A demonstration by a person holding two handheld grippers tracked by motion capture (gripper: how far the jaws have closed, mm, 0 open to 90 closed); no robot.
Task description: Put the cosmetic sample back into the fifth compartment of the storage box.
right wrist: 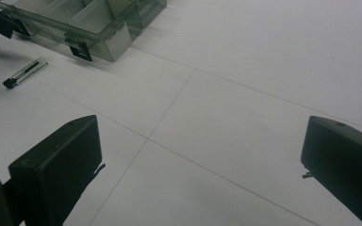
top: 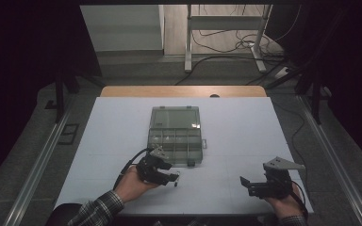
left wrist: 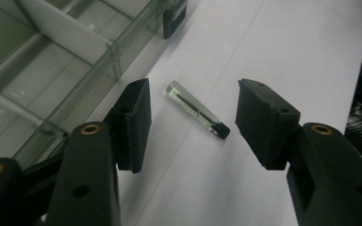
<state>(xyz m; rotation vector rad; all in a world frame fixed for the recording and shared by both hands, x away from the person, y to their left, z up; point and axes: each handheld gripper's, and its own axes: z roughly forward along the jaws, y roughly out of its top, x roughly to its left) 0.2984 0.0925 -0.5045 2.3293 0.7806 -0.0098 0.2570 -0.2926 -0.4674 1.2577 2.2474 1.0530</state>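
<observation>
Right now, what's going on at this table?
A person works a gripper in each hand at a white table. The left gripper is at a small clear vial with a black cap, which lies flat on the table just in front of an open clear compartment box. The vial sits between the jaws, but the pads do not touch it yet. The right gripper rests off to the side, open, with nothing between its jaws.

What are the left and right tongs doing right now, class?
Left tongs: open, astride the small clear vial on the table, pads not touching it.
Right tongs: open wide, holding nothing.
</observation>
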